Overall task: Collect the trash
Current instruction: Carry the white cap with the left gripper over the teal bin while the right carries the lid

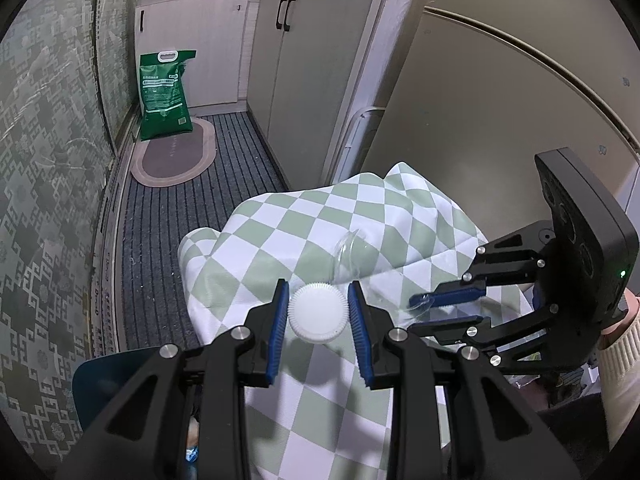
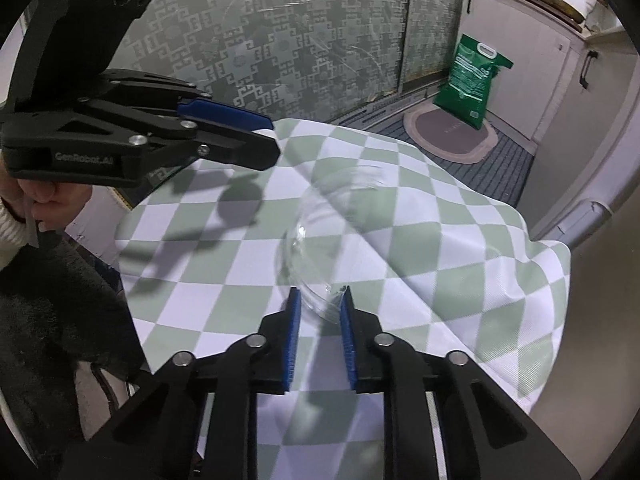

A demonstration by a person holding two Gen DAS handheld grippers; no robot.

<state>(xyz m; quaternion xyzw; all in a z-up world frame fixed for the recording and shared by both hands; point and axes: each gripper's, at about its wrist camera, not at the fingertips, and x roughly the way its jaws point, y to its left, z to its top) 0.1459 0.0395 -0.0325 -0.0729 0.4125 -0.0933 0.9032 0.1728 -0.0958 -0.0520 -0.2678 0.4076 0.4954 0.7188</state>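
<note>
Left gripper (image 1: 318,307) jaws clench a round white ribbed cap (image 1: 316,314); right gripper (image 2: 320,300) jaws grasp a clear crumpled plastic bottle (image 2: 320,240) over the green-and-white checked tablecloth (image 2: 420,240).

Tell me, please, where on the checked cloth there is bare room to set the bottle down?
Bare room lies on the checked cloth to the right of the clear bottle, toward the draped edge, and in the near strip below the right gripper. It is crowded at the left, where the left gripper holds the white cap over the cloth.
</note>
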